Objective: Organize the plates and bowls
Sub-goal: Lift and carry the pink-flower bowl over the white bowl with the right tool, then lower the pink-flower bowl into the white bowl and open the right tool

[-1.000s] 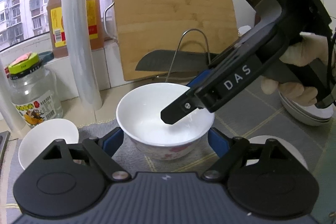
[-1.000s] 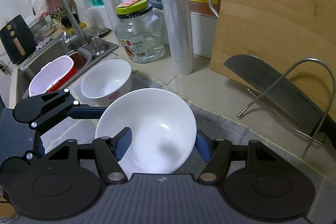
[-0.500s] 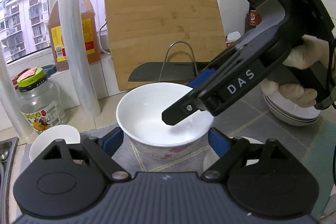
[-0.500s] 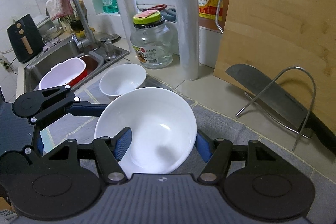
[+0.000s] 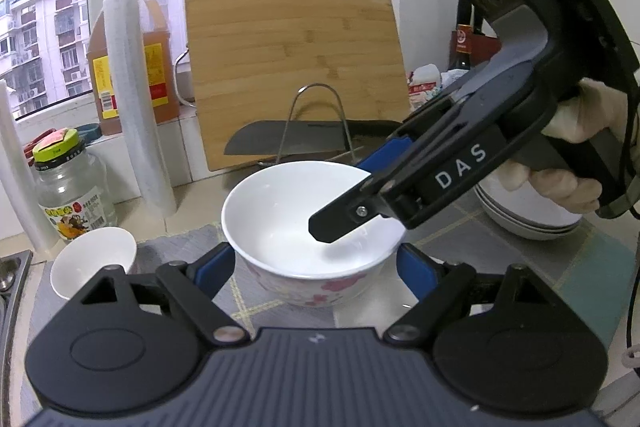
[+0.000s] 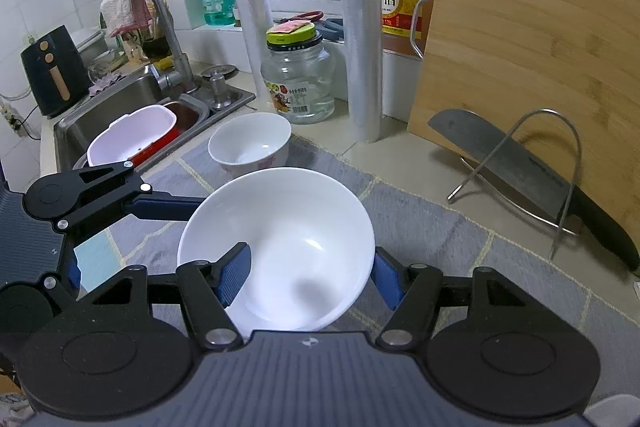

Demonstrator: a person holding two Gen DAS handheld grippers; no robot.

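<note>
Right of the right gripper [image 5: 348,227], a stack of plates [image 5: 528,223] is partly hidden behind the gloved hand [image 5: 568,163]. The bowl's [image 6: 280,247] near wall is covered by the gripper body. Beyond it, the knife [image 6: 520,167] handle runs off the picture's edge; jar [image 6: 298,83] label print is illegible.

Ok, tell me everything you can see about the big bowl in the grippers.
The big bowl looks like glossy white ceramic, empty, with pink flowers outside. It is upright, held over the grey mat. The left gripper clasps its sides; the right gripper pinches its wall, one finger inside.
</note>
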